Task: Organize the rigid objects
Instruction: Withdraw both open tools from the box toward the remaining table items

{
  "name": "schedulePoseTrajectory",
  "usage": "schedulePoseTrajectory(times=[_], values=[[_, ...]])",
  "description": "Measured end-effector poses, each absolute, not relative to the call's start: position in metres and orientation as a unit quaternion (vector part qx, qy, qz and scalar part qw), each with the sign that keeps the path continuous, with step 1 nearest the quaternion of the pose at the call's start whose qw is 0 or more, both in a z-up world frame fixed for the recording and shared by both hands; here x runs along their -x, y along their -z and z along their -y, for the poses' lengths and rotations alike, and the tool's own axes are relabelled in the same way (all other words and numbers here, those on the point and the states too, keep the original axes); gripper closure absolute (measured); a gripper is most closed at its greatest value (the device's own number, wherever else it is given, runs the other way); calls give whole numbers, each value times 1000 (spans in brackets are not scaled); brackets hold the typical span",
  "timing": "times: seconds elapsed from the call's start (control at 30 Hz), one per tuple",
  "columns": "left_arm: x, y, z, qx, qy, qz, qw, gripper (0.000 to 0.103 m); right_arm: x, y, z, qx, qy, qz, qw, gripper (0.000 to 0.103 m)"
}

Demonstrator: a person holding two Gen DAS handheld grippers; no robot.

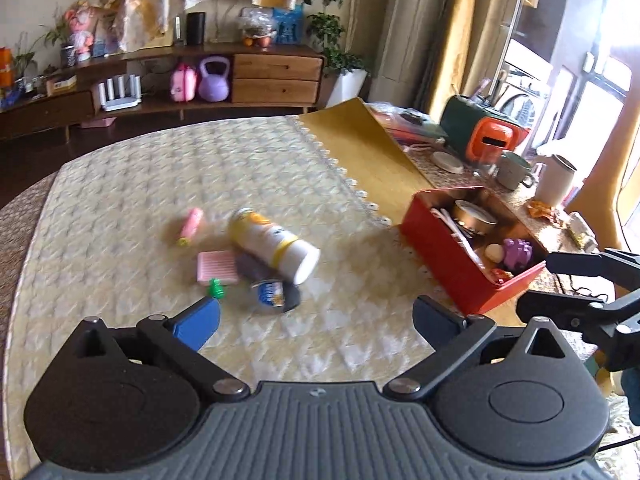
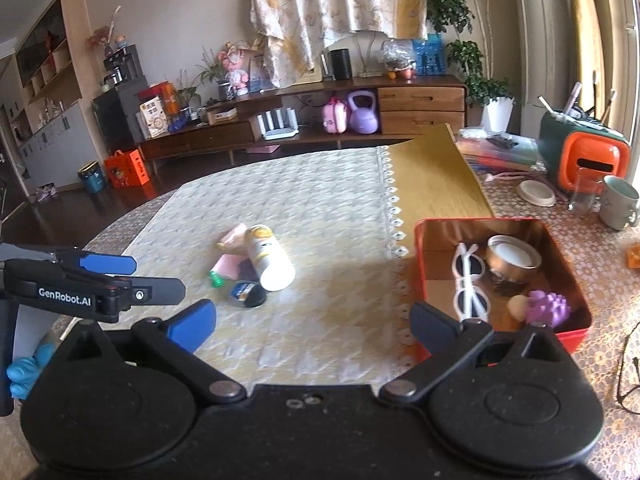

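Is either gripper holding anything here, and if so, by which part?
Nothing is held. The left gripper and the right gripper both stand wide open with only tablecloth between their fingers; the white bottle lies untouched on the table.

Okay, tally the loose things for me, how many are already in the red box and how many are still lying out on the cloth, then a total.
In the red box: 4 (white sunglasses, round tin, purple spiky toy, small beige piece)
On the cloth: 6 (white bottle, pink tube, pink pad, small green piece, dark pouch, blue-labelled black item)
Total: 10
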State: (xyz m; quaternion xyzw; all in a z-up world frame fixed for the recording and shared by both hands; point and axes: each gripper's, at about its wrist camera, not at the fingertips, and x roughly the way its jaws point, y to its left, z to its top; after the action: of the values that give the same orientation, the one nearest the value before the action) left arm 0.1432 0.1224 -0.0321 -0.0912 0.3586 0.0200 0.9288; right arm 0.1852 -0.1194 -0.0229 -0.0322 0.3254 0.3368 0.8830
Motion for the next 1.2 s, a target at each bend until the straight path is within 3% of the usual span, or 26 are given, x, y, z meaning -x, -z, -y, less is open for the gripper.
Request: schedulePoseTrajectory(times=[0.93, 1.2], values=[[-161, 90, -189, 95, -111, -357, 922, 0, -218, 46, 47, 72, -359, -350, 862, 1], [-180, 110, -195, 112, -104, -364, 919, 0, -247, 60, 16, 100, -373, -362, 849, 7]])
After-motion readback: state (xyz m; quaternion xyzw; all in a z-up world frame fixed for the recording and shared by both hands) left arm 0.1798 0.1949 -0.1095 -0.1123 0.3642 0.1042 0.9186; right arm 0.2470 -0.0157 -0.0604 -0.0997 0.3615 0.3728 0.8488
